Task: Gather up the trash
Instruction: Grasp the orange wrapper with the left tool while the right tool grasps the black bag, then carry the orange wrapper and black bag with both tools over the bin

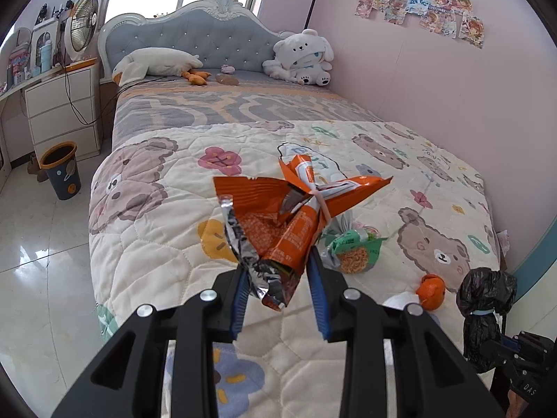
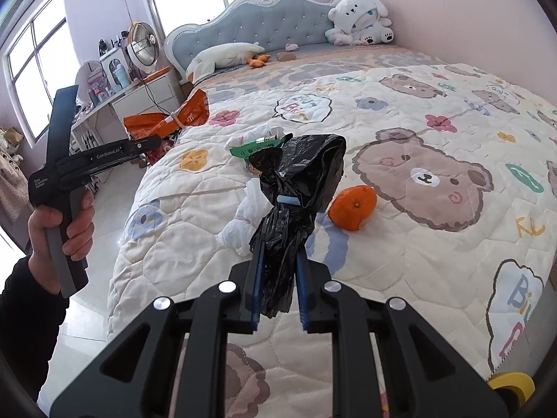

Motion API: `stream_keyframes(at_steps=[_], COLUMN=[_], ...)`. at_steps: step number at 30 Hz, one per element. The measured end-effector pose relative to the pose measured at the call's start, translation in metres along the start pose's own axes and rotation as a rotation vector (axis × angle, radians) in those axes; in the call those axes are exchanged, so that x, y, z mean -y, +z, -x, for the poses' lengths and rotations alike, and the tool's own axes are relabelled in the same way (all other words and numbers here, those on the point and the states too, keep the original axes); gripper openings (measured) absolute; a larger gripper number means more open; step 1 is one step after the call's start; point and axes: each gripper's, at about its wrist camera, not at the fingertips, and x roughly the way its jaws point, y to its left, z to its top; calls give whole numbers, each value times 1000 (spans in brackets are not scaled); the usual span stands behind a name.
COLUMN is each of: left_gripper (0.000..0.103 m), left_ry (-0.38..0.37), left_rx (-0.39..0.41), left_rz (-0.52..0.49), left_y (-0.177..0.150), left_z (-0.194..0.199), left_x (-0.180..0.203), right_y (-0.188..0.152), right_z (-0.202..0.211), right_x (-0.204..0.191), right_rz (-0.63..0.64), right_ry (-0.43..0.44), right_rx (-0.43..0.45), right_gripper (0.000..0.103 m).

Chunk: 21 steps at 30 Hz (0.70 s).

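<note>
My left gripper [image 1: 276,261] is shut on the crumpled lower end of an orange snack bag [image 1: 299,205] with a silver lining, held above the bed. My right gripper [image 2: 280,247] is shut on a bunched black plastic bag [image 2: 306,170], also held over the quilt. On the quilt lie a green snack wrapper [image 2: 259,146], a crumpled white tissue [image 2: 243,223] and a partly peeled orange [image 2: 353,207]. In the right wrist view a hand holds the left gripper [image 2: 149,142] out past the bed's left edge with the orange bag [image 2: 163,120] in it.
A dark bin with an orange rim [image 1: 61,170] stands on the tiled floor left of the bed, beside white drawers [image 1: 62,111]. Plush toys [image 1: 303,59] sit at the headboard. A pink wall runs along the bed's right side. A yellow tape roll [image 2: 510,385] lies at the near right.
</note>
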Motion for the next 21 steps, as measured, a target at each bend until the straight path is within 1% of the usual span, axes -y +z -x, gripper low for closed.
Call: stream_keyframes(at_steps=[12, 21], left_gripper=[30, 30], left_ry=[-47, -93], left_rx=[5, 14], left_rz=[-34, -57], left_y=[-26, -43], left_z=[49, 78], left_x=[37, 62], right_y=[-14, -23], right_z=[62, 96], right_x=[7, 13], right_rz=[-24, -39], right_ry=[-25, -44], right_rx=[67, 110], right_gripper=[16, 16])
